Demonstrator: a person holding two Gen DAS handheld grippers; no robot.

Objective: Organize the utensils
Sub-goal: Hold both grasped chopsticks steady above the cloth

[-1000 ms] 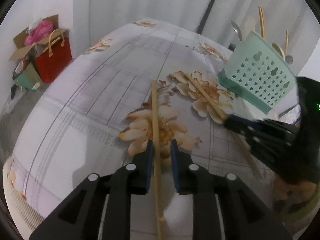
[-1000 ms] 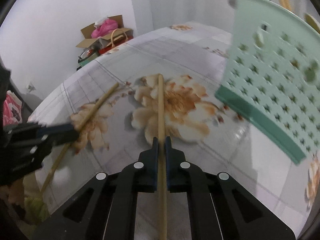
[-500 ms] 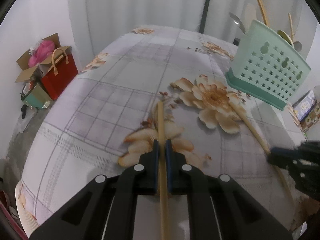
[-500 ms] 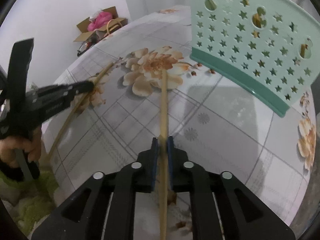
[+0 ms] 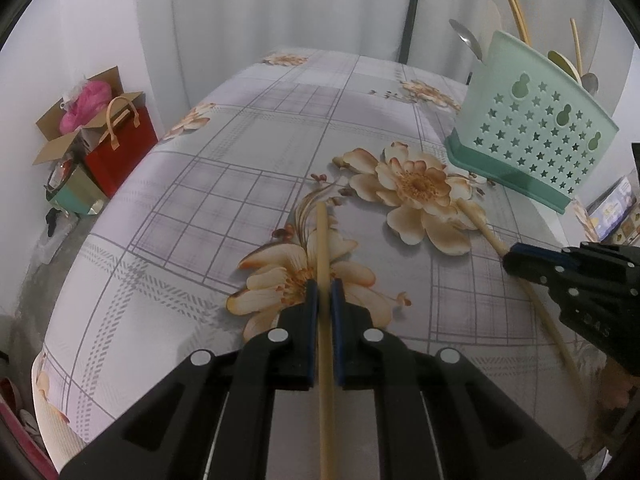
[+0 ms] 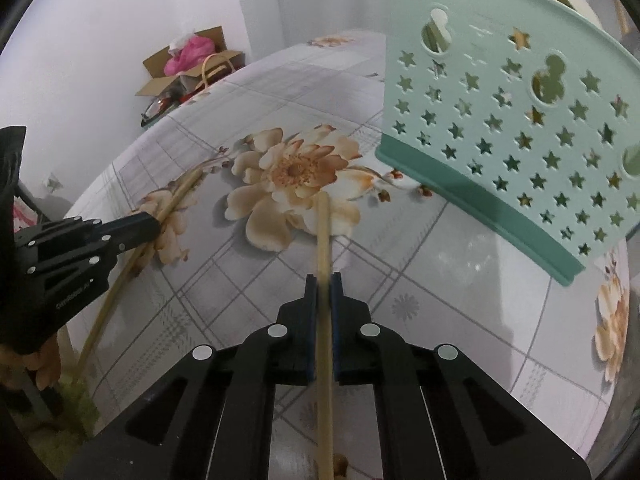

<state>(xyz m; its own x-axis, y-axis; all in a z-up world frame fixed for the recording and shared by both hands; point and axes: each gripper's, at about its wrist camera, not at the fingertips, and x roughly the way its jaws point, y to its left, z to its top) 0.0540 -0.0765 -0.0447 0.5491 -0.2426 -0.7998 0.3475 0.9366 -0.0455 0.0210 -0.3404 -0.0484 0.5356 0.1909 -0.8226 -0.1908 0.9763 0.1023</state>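
My left gripper (image 5: 324,284) is shut on a wooden chopstick (image 5: 321,240) that runs forward between its blue pads over the flowered tablecloth (image 5: 240,168). My right gripper (image 6: 323,278) pinches a second chopstick (image 6: 323,232), its jaws closing tight on it; the tip points toward the mint-green star-pierced utensil holder (image 6: 520,128). Each gripper shows in the other's view: the right gripper (image 5: 510,260) with its chopstick (image 5: 476,220) at the right edge, the left gripper (image 6: 154,220) with its chopstick (image 6: 180,196) at the left. The holder (image 5: 532,140) stands at the back right.
Spoons and several chopsticks (image 5: 516,8) stick up from the holder. A red bag (image 5: 120,148) and an open cardboard box (image 5: 68,132) sit on the floor beyond the table's left edge. White curtains hang behind the table.
My left jaws, open around the chopstick a second ago, have closed onto it. The right gripper has shifted with its chopstick, and the holder now fills more of its view.
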